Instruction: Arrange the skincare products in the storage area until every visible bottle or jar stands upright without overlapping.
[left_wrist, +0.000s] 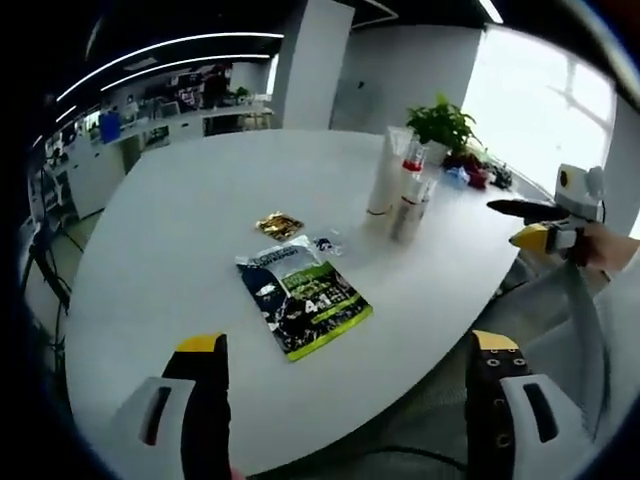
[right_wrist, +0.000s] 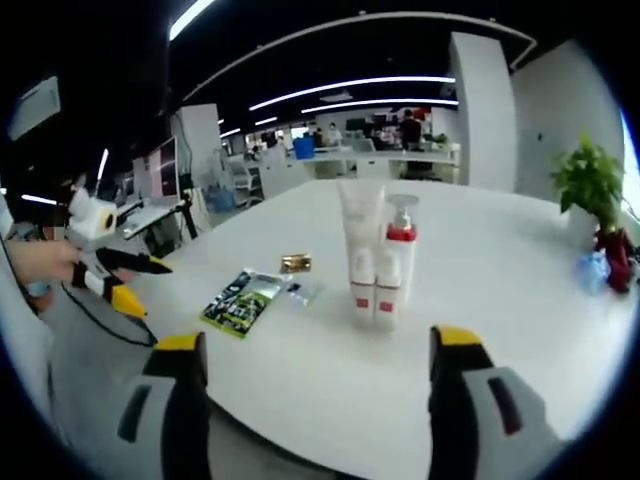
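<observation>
Right gripper view faces the tube (right_wrist: 360, 235) and the pump bottle (right_wrist: 397, 262), both upright and close together, perhaps touching, on the white table (right_wrist: 500, 260); the right gripper (right_wrist: 315, 400) hovers short of them with jaws spread and empty. The likely slip, as I judge it: a jaw closing on one nudges its neighbour over, since they stand so tight and tall. The flat green packet (right_wrist: 240, 300) and gold sachet (right_wrist: 295, 263) lie well apart from the pair. Left gripper view sits above the packet (left_wrist: 305, 300), its left gripper (left_wrist: 350, 400) also spread and holding nothing, and shows a small clear sachet (left_wrist: 325, 243) just beside the packet. It also shows the plant (left_wrist: 440, 125) behind the bottles.
</observation>
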